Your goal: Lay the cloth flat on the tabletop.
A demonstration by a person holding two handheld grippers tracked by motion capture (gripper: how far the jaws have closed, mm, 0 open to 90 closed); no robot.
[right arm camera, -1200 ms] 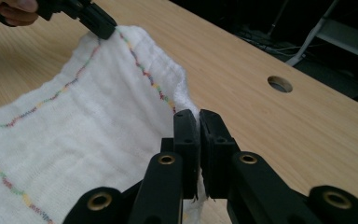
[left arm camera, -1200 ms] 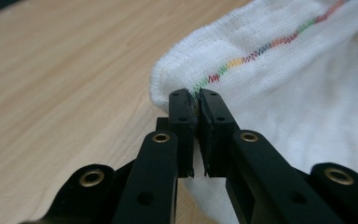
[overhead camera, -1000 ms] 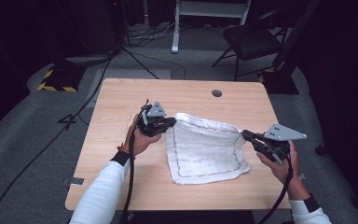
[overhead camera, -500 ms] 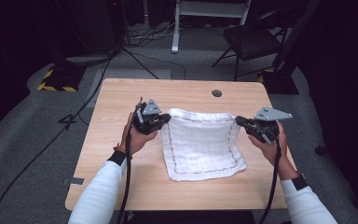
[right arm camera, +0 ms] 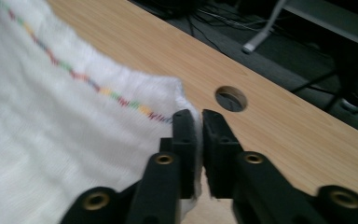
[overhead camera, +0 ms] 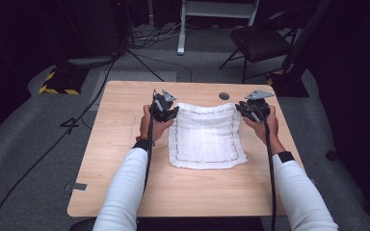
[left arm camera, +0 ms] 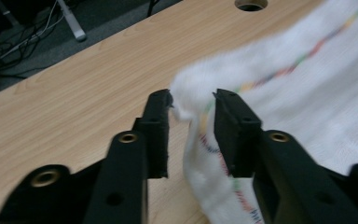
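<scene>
White towel [overhead camera: 204, 137]: soft, fuzzy woven cloth, coloured stitched border. Tabletop [overhead camera: 120, 144]: smooth, matt, pale wood grain. Left gripper [left arm camera: 192, 109], right gripper [right arm camera: 199, 122]: matt black plastic, brass-coloured rivets.

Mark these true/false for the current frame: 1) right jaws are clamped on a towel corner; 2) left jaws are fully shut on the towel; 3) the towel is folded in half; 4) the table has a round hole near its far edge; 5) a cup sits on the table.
1) True. The right gripper has its jaws nearly together on a corner of the towel.
2) False. The left gripper has a clear gap between its jaws, with the towel corner loosely in it.
3) False. The towel lies spread open on the table, far edge lifted between the grippers.
4) True. The hole is close to the far edge.
5) False. The towel is what lies on the table, with no cup.
</scene>
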